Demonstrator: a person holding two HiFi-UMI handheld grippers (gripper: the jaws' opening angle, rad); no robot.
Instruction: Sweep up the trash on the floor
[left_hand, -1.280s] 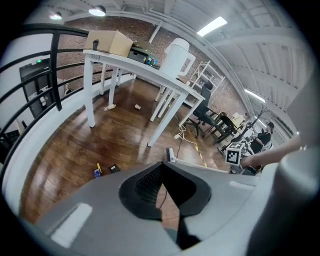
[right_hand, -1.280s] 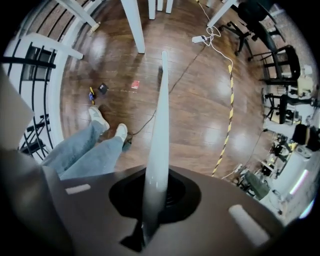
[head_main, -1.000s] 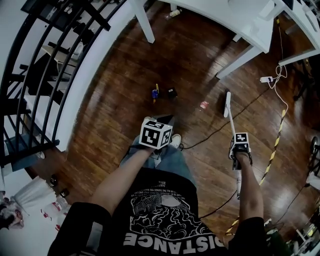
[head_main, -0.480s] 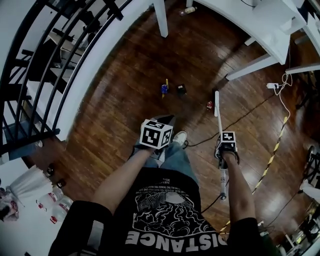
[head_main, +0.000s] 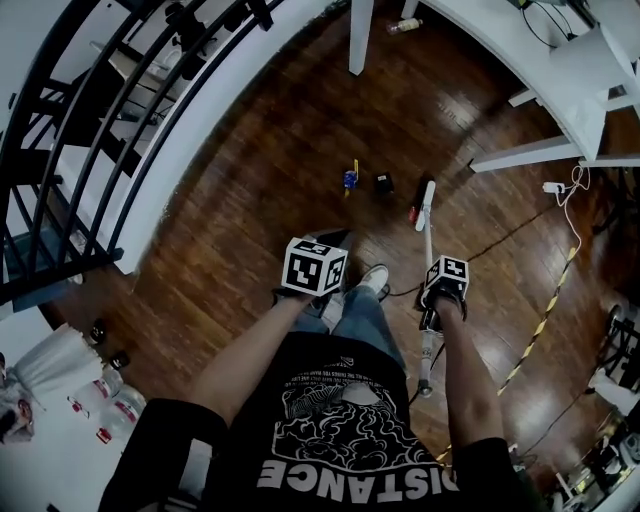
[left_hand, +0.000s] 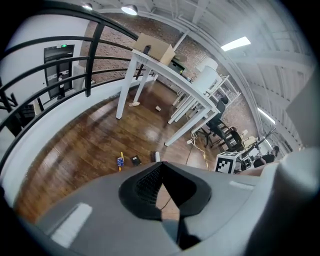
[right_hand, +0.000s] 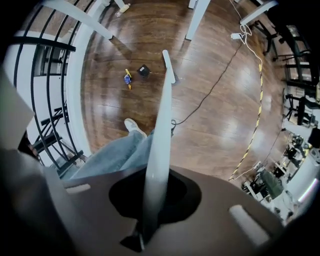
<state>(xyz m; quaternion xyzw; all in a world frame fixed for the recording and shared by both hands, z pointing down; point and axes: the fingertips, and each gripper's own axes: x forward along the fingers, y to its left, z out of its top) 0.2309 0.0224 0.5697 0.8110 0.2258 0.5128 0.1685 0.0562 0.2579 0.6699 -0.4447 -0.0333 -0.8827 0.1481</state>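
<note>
Broom now against red scrap; right gripper tight on it, left gripper closed; cable nearby.

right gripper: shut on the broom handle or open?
Shut on it. In the right gripper view the white broom handle runs straight out from between the jaws of the right gripper.

3 trash bits | 1 broom | 2 grippers | 1 shoe
</note>
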